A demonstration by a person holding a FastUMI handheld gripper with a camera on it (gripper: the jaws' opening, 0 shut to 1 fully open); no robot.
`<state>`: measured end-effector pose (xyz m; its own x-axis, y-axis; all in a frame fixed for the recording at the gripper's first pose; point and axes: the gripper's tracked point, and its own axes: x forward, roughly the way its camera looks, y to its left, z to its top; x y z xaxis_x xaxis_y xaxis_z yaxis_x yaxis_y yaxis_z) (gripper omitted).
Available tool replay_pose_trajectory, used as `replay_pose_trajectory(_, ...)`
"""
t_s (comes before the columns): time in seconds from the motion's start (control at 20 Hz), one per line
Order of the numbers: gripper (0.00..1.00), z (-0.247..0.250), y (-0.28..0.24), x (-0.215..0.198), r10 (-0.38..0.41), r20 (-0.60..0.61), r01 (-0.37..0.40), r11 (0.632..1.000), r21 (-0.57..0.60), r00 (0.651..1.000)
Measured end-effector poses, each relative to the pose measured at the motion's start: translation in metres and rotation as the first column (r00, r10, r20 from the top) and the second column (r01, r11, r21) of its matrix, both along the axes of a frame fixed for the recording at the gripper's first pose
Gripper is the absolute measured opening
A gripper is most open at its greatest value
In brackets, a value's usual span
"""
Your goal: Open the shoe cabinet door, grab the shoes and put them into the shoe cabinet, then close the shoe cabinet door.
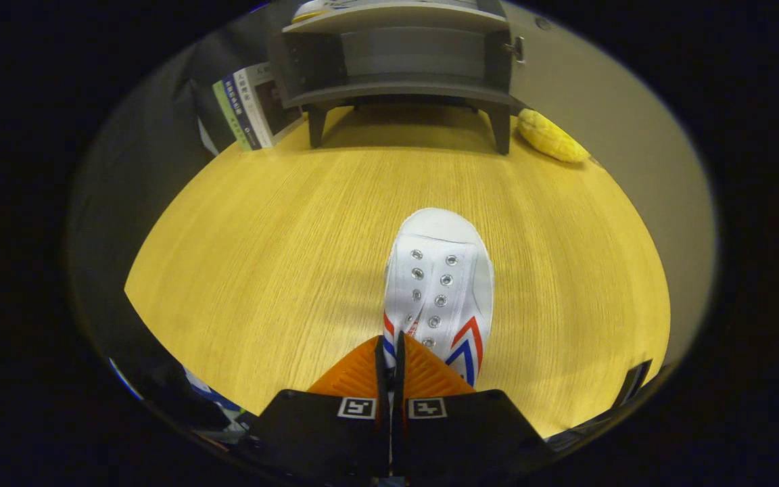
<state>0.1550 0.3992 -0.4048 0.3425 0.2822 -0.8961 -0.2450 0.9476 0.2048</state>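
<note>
In the gripper view, the gripper point(390, 352) is seen clamped on the side wall of a white shoe point(440, 284), toe pointed ahead toward the open cabinet point(399, 61) across the wooden table point(261, 257).

A yellow wood-grain bench point(281, 270) fills the scene, its grain running away from the camera under bright, even light. A plain beige wall point(633, 135) stands along its right side and dark cloth point(132, 176) along the left. A printed booklet point(251, 105) leans at the far left corner.
</note>
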Motion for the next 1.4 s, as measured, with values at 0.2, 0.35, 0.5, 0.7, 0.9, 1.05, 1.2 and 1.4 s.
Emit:
replay_pose_trajectory(0.2, 0.02, 0.03, 0.001, 0.006, 0.015, 0.078, -0.016, 1.0, 0.01, 0.997)
replay_pose_trajectory(0.35, 0.01, 0.064, 0.003, 0.015, -0.034, 0.075, 0.026, 0.994, 0.109, 0.997)
replay_pose_trajectory(0.5, 0.01, 0.096, 0.004, 0.031, -0.049, 0.108, 0.031, 0.986, 0.164, 0.993)
replay_pose_trajectory(0.7, 0.01, 0.148, 0.003, 0.059, -0.074, 0.19, 0.029, 0.973, 0.229, 0.979)
replay_pose_trajectory(0.9, 0.01, 0.211, 0.001, 0.09, -0.105, 0.295, 0.019, 0.96, 0.281, 0.95)
replay_pose_trajectory(1.05, 0.01, 0.255, 0.01, 0.121, -0.127, 0.358, 0.009, 0.949, 0.314, 0.925)
replay_pose_trajectory(1.2, 0.01, 0.286, 0.016, 0.148, -0.142, 0.412, -0.005, 0.942, 0.336, 0.9)
replay_pose_trajectory(1.4, 0.01, 0.315, 0.03, 0.192, -0.161, 0.458, -0.013, 0.935, 0.353, 0.874)
